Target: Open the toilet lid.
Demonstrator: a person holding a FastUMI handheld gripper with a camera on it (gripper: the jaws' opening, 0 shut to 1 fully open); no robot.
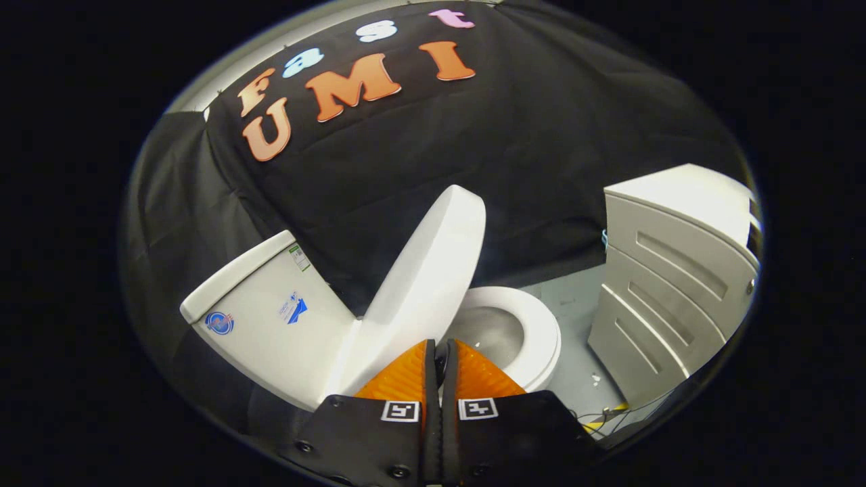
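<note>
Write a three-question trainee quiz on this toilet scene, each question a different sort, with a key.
1. True or false: the toilet lid lies flat on the seat.
2. Multiple choice: the gripper has its fingers A) spread wide, B) close together at the lid's lower edge, C) clamped on the tank.
3. Short answer: what stands beyond the bowl, on the side away from the tank?

Key:
1. False; the lid is raised, tilted up toward the tank, and the bowl is exposed.
2. B; whether they pinch the lid cannot be told.
3. A white drawer cabinet.
</note>
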